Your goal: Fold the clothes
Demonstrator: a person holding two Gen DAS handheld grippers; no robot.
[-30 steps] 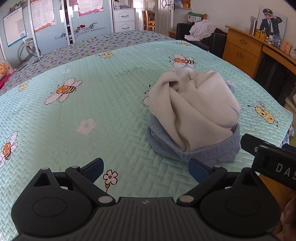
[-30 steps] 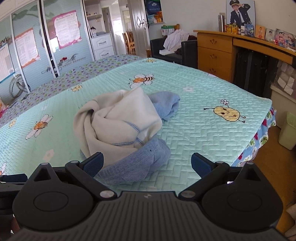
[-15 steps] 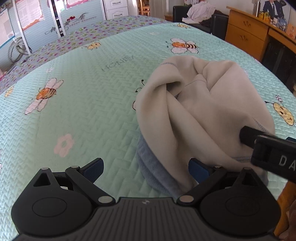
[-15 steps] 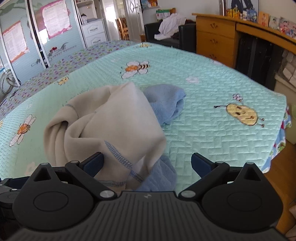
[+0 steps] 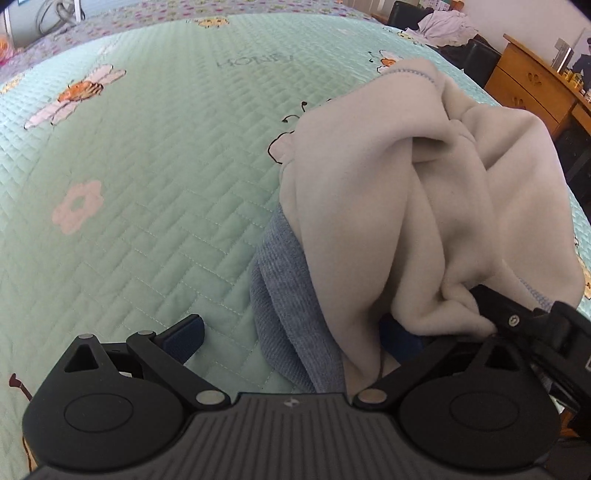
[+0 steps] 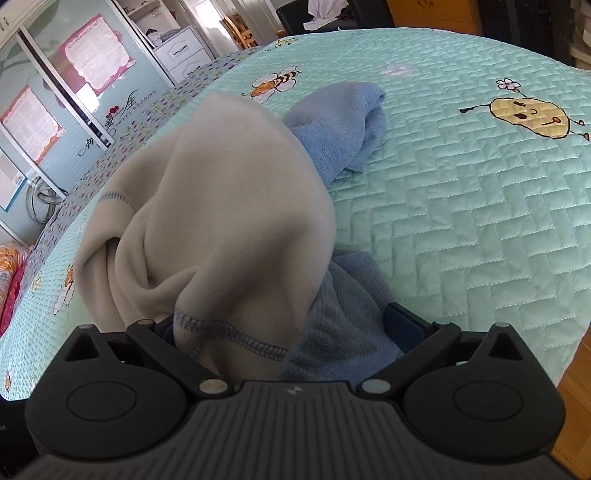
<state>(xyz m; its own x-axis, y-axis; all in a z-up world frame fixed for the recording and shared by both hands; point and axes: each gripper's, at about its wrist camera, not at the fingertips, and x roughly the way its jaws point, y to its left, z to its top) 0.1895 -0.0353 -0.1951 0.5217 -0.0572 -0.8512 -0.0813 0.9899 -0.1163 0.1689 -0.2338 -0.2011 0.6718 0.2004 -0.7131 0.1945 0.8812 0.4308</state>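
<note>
A crumpled cream fleece garment (image 5: 424, 206) with blue stitching lies heaped on a blue knit garment (image 5: 291, 295) on the mint quilted bedspread (image 5: 147, 166). My left gripper (image 5: 291, 338) is open, low over the bed, with the blue garment's near edge between its fingers. My right gripper (image 6: 284, 328) is open too; the cream fleece (image 6: 221, 206) hem and the blue garment (image 6: 340, 125) fill the gap between its fingers. A black part of the right gripper (image 5: 524, 325) shows against the cream folds in the left wrist view.
The bed's right edge (image 6: 554, 332) drops to a wooden floor. A wooden dresser (image 5: 532, 81) and a black chair with clothes (image 5: 443, 26) stand beyond the bed. Wardrobe doors (image 6: 74, 85) line the far wall. Bare bedspread lies left of the pile.
Both grippers have moved forward and down into the pile. The cloth, which lay ahead of the fingers, now sits between them. Both stay as wide as before.
</note>
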